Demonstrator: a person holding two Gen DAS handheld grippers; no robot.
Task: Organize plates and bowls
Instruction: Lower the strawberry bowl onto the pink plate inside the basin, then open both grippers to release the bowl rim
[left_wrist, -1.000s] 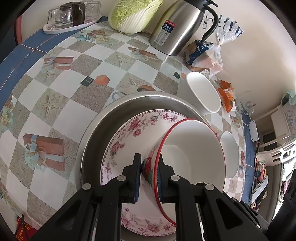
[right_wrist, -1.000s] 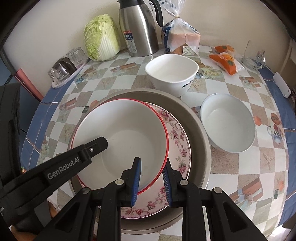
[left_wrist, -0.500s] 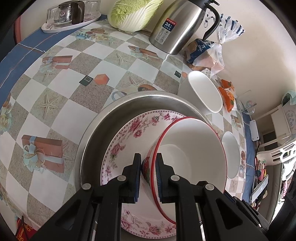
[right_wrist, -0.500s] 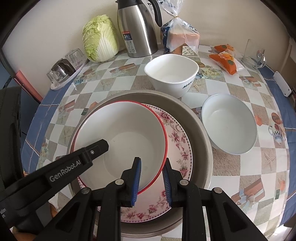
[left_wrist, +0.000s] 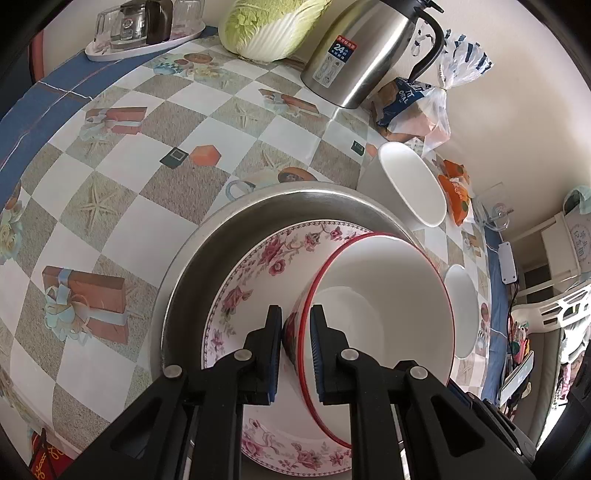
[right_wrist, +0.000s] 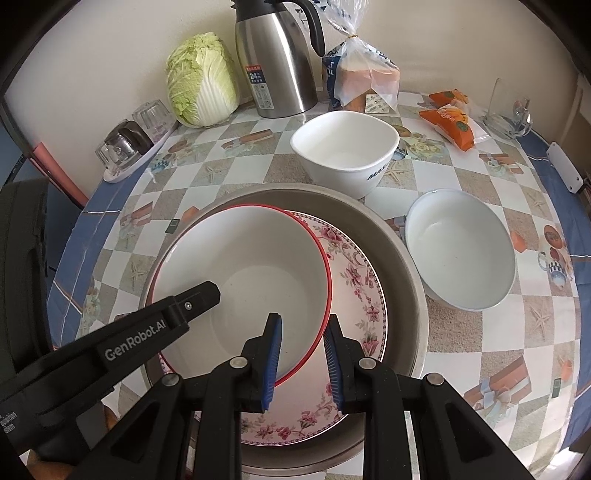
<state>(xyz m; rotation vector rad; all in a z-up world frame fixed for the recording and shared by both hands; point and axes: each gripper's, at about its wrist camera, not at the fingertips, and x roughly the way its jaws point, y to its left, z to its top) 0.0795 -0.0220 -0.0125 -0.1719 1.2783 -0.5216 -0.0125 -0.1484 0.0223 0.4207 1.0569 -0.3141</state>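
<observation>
A white bowl with a red rim (left_wrist: 384, 291) (right_wrist: 251, 266) is held over a floral plate (left_wrist: 258, 266) (right_wrist: 354, 288) that lies in a steel basin (left_wrist: 207, 266) (right_wrist: 402, 258). My left gripper (left_wrist: 295, 332) is shut on the bowl's near rim, one finger inside and one outside; its arm shows in the right wrist view (right_wrist: 199, 295). My right gripper (right_wrist: 303, 350) is open by a narrow gap and empty, above the bowl's rim and the plate. A square white bowl (right_wrist: 347, 151) (left_wrist: 410, 184) and a round white bowl (right_wrist: 461, 258) (left_wrist: 461, 310) stand on the table beside the basin.
At the back stand a steel thermos (right_wrist: 277, 62), a cabbage (right_wrist: 201, 81), a bag of bread (right_wrist: 365, 74), orange snack packets (right_wrist: 447, 118) and a tray of glasses (right_wrist: 133, 140). A white plug strip (right_wrist: 563, 166) lies at the right edge.
The left gripper has carried the red-rimmed bowl slightly up and away over the floral plate. The right gripper stays almost still.
</observation>
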